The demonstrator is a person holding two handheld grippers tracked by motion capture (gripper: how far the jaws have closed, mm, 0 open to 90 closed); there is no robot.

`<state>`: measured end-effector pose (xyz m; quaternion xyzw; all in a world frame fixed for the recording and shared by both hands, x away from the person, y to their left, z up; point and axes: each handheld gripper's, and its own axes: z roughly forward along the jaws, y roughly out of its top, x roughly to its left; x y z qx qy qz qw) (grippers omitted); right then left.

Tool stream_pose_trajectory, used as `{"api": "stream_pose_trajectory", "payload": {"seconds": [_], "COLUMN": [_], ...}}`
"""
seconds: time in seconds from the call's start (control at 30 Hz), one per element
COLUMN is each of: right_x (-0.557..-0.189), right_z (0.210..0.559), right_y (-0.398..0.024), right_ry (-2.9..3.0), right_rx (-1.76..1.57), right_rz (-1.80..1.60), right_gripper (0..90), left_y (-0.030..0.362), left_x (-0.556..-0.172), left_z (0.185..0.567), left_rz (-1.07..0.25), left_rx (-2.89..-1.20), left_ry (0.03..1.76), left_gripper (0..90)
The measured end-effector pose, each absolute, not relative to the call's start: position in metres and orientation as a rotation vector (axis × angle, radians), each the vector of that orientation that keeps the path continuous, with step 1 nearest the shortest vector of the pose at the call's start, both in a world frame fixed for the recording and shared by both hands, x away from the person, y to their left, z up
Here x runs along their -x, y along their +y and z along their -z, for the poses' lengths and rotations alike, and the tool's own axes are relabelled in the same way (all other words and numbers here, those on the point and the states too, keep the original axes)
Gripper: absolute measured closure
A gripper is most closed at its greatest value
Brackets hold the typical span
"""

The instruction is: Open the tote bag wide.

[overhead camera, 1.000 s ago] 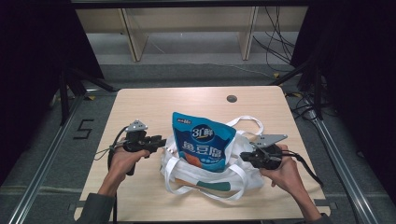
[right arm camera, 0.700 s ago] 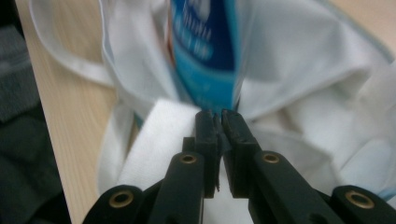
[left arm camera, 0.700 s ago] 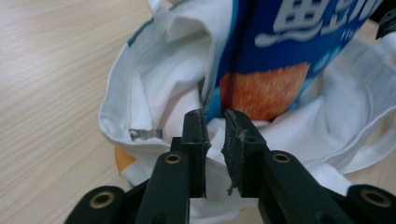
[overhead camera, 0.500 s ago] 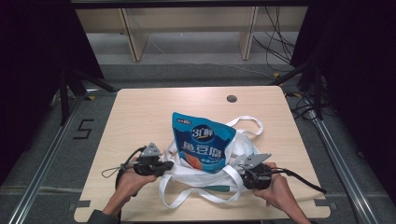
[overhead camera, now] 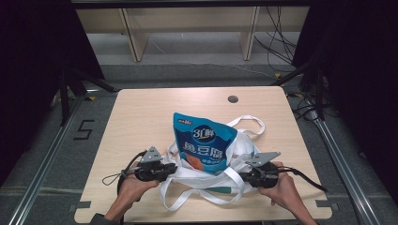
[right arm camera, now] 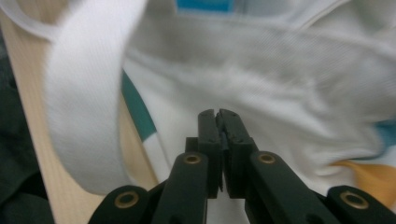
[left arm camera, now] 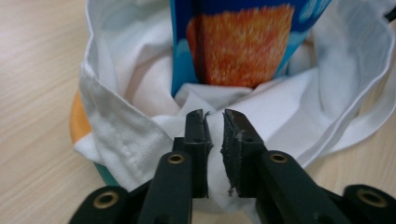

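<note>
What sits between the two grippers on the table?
In the high view, the white tote bag with the blue snack pouch standing in it lies between the left gripper and right gripper.

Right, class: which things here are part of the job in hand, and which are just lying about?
In the job:
white cloth bag
blue snack packet standing in it
left gripper and right gripper, each shut on the bag's cloth

Lying about:
dark hole in the table
cables on the floor

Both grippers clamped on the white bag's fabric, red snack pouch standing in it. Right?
Not quite: the snack pouch is blue, not red, as the high view shows. The rest holds: the left gripper and right gripper each pinch the white bag, and the pouch stands in it.
</note>
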<state>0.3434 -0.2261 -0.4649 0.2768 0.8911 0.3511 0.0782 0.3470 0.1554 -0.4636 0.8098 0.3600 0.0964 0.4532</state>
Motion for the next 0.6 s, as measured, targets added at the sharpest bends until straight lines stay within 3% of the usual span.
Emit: {"api": "stream_pose_trajectory", "payload": {"seconds": [0.13,0.37,0.6], "right_x": [-0.341,-0.343,-0.343], "right_z": [0.451,0.450,0.454], "right_y": [-0.243,-0.265,-0.277], "right_ry": [2.582,2.389,2.320], "right_rx": [-0.867,-0.988,-1.051], "right_rz": [-1.131,-1.215,-1.183], "right_gripper": [81.2,58.0,53.9], "left_y": [0.168,0.189,0.198], "left_x": [-0.345,-0.336,-0.329], "left_z": [0.456,0.451,0.454], "left_rz": [-0.268,-0.306,-0.339], "left_rx": [-1.905,-1.831,-1.827], "left_ry": [0.931,0.995,1.023], "left_gripper": [68.0,53.7,43.7]}}
